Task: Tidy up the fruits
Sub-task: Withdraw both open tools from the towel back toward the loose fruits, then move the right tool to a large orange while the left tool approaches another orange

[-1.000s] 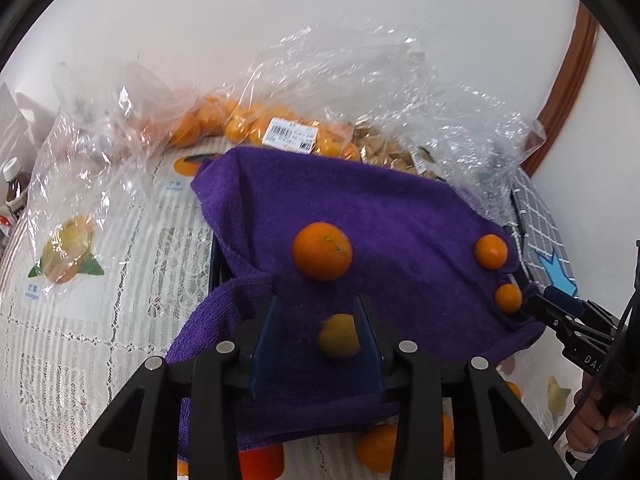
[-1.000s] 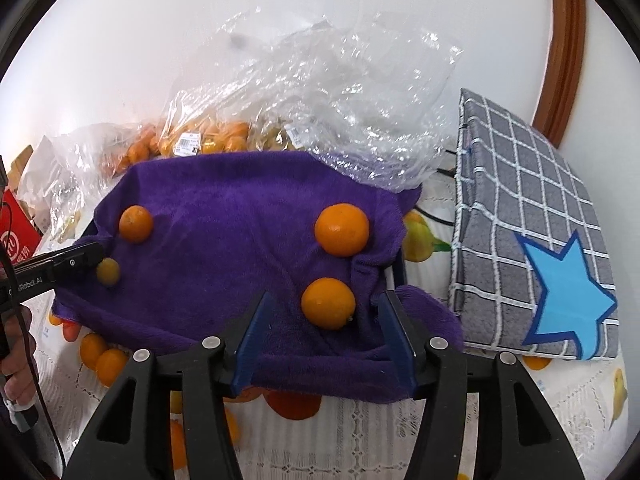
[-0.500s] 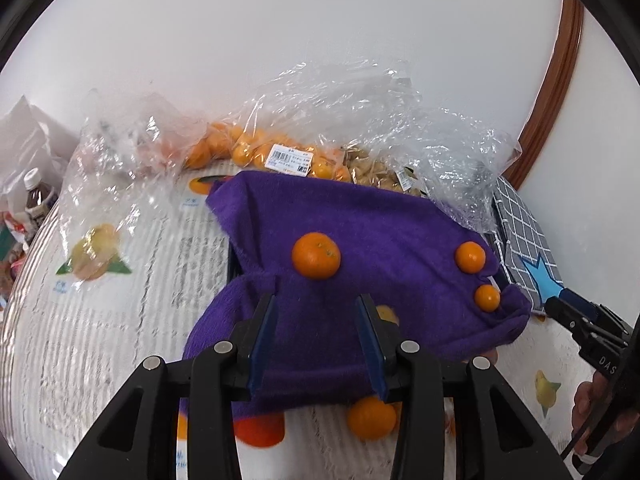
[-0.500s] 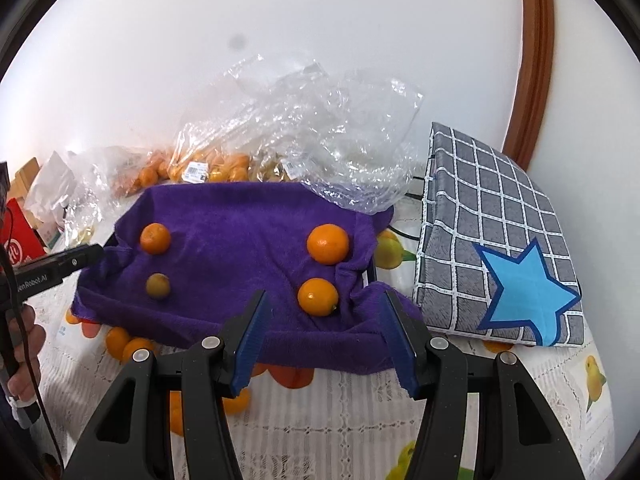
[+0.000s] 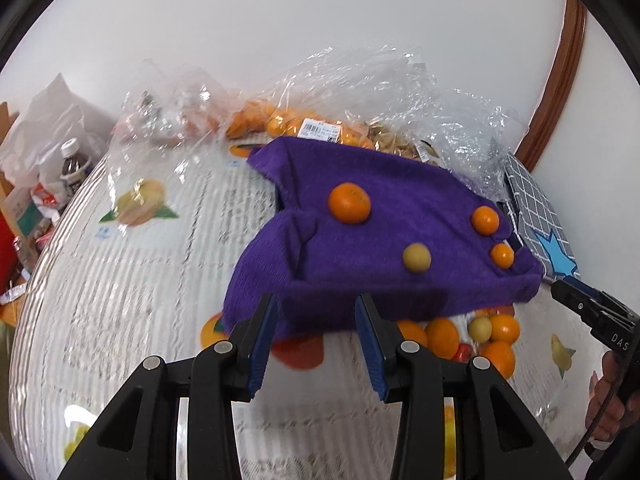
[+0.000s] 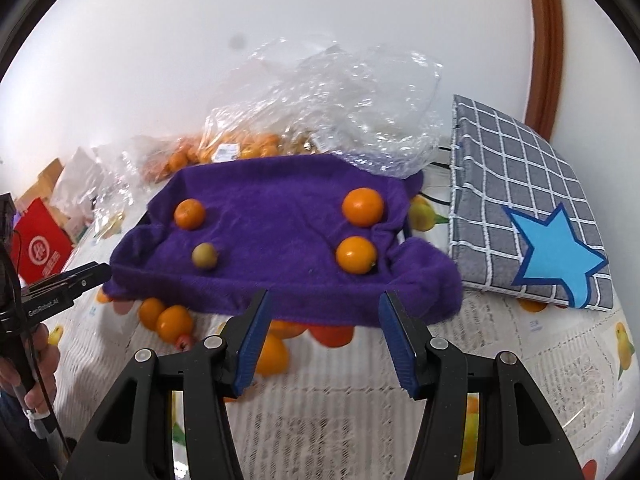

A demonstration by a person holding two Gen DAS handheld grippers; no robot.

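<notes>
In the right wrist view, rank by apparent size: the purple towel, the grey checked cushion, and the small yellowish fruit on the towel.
1. purple towel, widest
2. grey checked cushion, clearly smaller, though fisheye edge distortion makes the gap unsure
3. yellowish fruit, by far the smallest

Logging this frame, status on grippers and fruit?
Left gripper and right gripper: jaws open, empty. Three oranges and one yellow-green fruit on purple towel. Loose oranges at towel's near edge. Nothing blocking.

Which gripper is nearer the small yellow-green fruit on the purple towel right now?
Left. The left gripper sits at the towel's near-left edge, just short of the yellow-green fruit. The right gripper is by the opposite side, nearer the two oranges; both have open jaws.
</notes>
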